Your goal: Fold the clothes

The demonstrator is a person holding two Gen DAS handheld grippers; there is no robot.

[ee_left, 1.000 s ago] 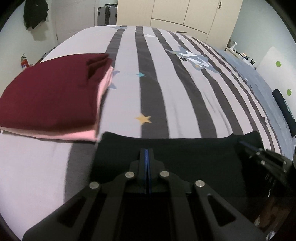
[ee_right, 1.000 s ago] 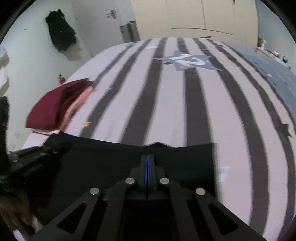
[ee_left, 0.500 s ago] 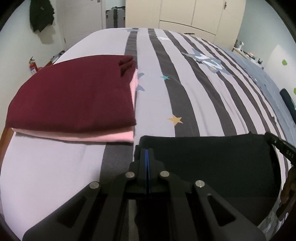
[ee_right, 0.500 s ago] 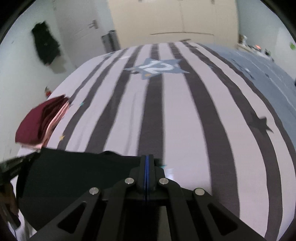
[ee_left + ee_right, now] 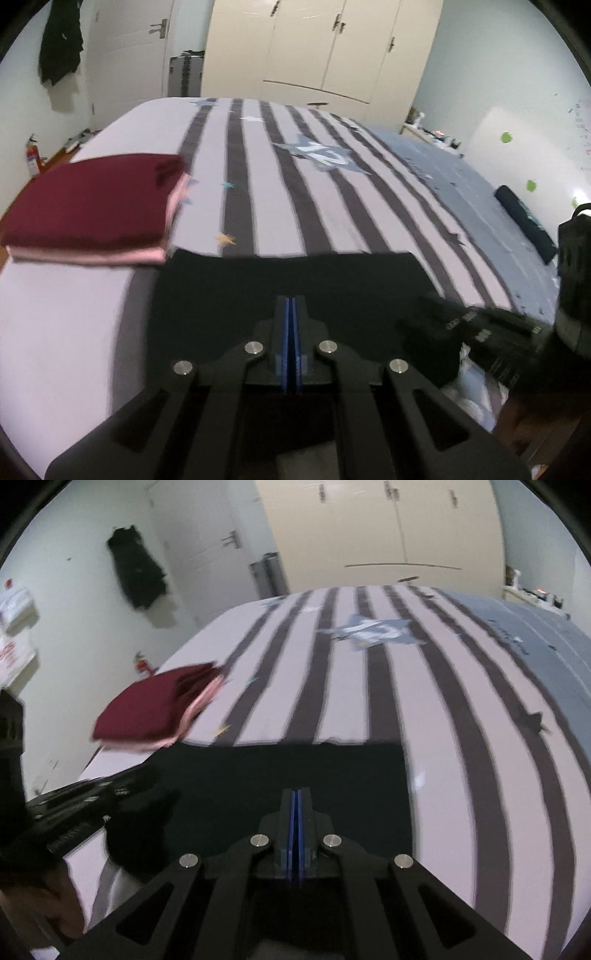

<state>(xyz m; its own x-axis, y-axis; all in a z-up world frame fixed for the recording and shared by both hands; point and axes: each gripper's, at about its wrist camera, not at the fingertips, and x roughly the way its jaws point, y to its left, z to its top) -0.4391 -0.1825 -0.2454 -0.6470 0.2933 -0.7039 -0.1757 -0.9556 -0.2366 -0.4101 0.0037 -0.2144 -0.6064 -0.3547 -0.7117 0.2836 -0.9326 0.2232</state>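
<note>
The left gripper (image 5: 290, 301) is seen with its blue pads pressed together, and black cloth seems to be pinched between them, though the nip itself is too dark to confirm. The right gripper (image 5: 296, 792) is likewise closed, pads flat against each other, over the same black garment (image 5: 295, 280). Each tool is visible in the other's view as a blurred dark shape at the frame edge.

The black garment is spread as a rough rectangle at the near edge of the bed (image 5: 258, 177). Its far edge is seen running fairly straight across the striped cover; its right edge (image 5: 406, 775) is seen as a clean line against pale sheet.

A folded stack is noted at the near left of the bed: a maroon garment (image 5: 92, 199) on top of a pink garment (image 5: 110, 255). The black garment's far-left corner lies just beside the stack's near-right corner; contact cannot be judged.

Beyond the far edge, the striped cover is open up to a star patch (image 5: 321, 155). A dark rolled item (image 5: 524, 221) is seen at the right side, well apart. A wardrobe (image 5: 325, 44) stands behind the bed.
</note>
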